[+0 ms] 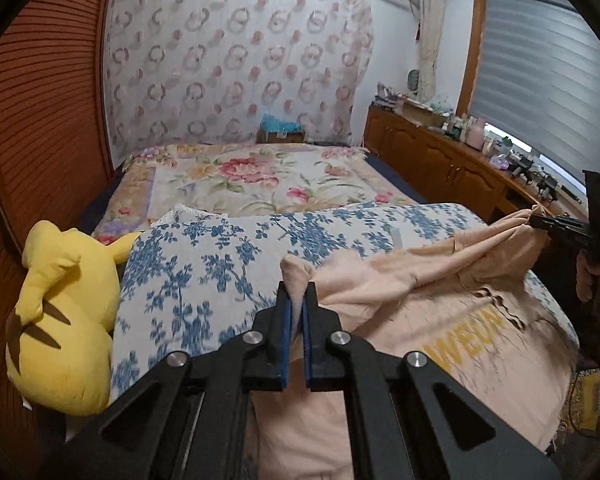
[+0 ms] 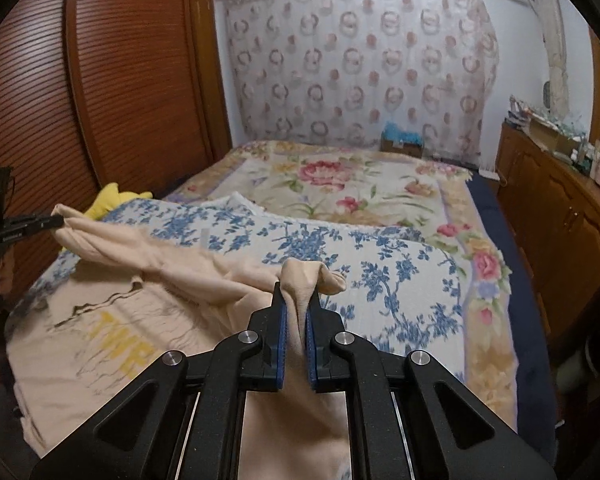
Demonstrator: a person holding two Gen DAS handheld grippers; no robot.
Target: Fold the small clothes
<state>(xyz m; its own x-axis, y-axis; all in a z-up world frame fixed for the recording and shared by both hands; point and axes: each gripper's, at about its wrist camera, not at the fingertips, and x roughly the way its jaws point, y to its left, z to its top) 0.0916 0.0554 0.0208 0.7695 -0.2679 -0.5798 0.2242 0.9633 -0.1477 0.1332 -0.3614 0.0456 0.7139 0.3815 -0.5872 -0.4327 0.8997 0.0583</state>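
- Left wrist view: the left gripper (image 1: pixel 298 294) is clamped on a pinched corner of the one peach shirt (image 1: pixel 440 320), a tuft of cloth poking out above the blue pads.
- At 3 o'clock in that view the right gripper (image 1: pixel 536 222) bites another corner of the same shirt; the hand (image 1: pixel 592 280) behind it is cut off by the frame edge.
- Right wrist view: the right gripper (image 2: pixel 296 292) is closed on bunched peach cloth, and the left gripper (image 2: pixel 58 222) shows at 9 o'clock, shut on the far corner.
- The shirt hangs between the two grippers and drapes down onto the blue-flowered blanket (image 1: pixel 228 264) toward 6 o'clock.
- The yellow lettering (image 2: pixel 120 344) on the shirt is blurred and partly folded under; it cannot be read whole.
- One yellow plush toy (image 1: pixel 60 320) lies at 8 o'clock, touching the blanket's edge.
- Small items on the wooden dresser (image 1: pixel 440 156) at 2 o'clock are too small to count.
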